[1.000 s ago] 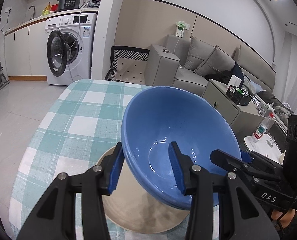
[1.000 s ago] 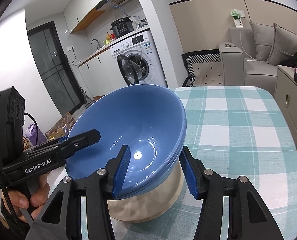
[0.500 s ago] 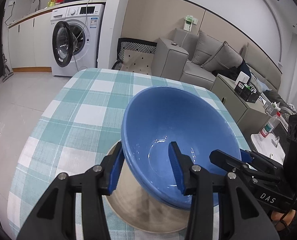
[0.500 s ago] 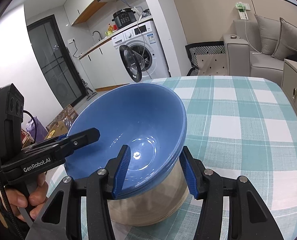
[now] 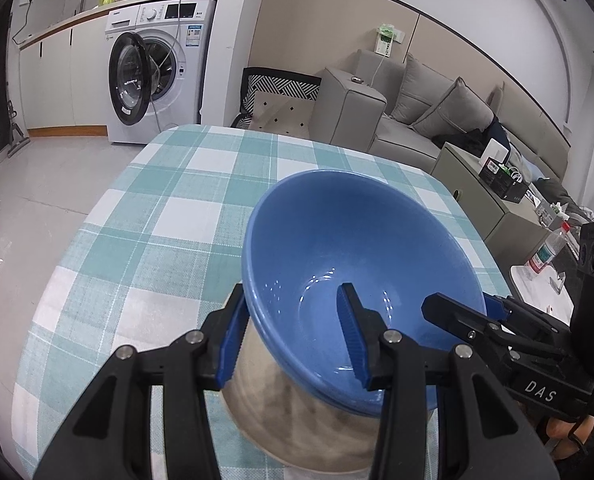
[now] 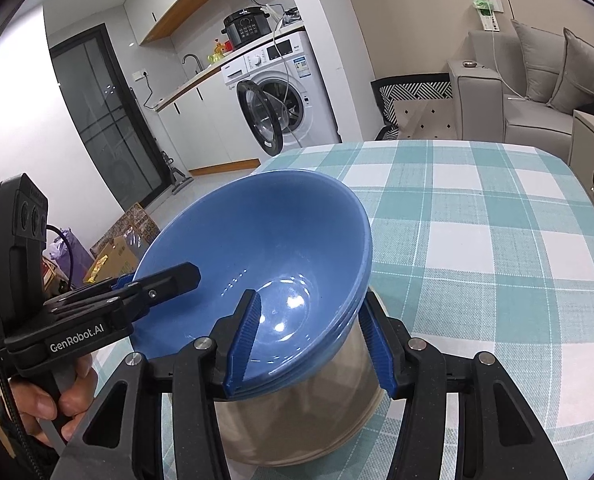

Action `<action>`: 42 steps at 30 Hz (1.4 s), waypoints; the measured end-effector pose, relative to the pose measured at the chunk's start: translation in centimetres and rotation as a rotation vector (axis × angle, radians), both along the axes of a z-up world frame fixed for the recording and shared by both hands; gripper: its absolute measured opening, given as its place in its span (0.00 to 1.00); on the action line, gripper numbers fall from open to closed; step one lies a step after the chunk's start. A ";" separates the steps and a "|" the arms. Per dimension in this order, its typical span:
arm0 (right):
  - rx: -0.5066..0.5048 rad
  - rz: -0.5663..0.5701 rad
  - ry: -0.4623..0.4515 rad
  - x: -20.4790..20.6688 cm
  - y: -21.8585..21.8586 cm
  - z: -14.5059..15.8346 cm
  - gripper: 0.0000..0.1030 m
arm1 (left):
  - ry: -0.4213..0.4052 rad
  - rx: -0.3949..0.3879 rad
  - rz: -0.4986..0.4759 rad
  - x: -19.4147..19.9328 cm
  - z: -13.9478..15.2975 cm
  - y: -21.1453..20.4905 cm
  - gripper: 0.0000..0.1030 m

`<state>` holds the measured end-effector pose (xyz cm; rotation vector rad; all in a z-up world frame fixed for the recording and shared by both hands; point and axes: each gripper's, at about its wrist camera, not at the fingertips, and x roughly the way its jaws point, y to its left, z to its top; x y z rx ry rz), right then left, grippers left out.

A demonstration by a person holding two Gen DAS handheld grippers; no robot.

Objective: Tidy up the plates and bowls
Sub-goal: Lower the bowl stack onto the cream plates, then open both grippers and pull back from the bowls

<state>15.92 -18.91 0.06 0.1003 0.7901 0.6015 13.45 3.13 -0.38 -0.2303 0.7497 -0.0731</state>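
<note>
1. Blue bowl [image 5: 361, 264]: stacked bowls, tilted, over beige plate [image 5: 297, 428] on checked tabletop [image 5: 169, 216].
2. Left gripper [image 5: 293, 336]: clamped on near rim.
3. Right gripper [image 6: 309, 340]: clamped on opposite rim.

The blue bowl [image 5: 361, 248] has a smooth, glossy glazed finish that shows bright highlights, while the beige plate [image 5: 297, 424] beneath it looks matt and faintly speckled. The checked tablecloth [image 5: 169, 216] is woven cloth with a visible weave texture. Both the left gripper [image 5: 293, 332] and the right gripper [image 6: 309, 336] are matt black plastic with ribbed blue pads [image 6: 245, 336] and bright metal pivot screws [image 5: 391, 336].
</note>
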 end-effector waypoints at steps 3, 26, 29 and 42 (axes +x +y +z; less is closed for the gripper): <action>-0.003 0.000 0.000 0.2 0.2 -0.1 0.51 | 0.000 -0.003 0.002 0.3 0.0 0.2 0.42; -0.015 -0.016 -0.051 0.1 -0.8 0.2 0.65 | 0.014 -0.045 0.002 0.2 -0.7 0.7 0.60; -0.029 -0.013 -0.088 -0.3 -1.4 0.4 0.69 | -0.007 -0.056 -0.011 -0.5 -0.4 0.9 0.65; -0.049 0.037 -0.222 -3.6 -3.2 1.3 0.99 | -0.173 0.131 0.013 -4.7 1.7 0.5 1.00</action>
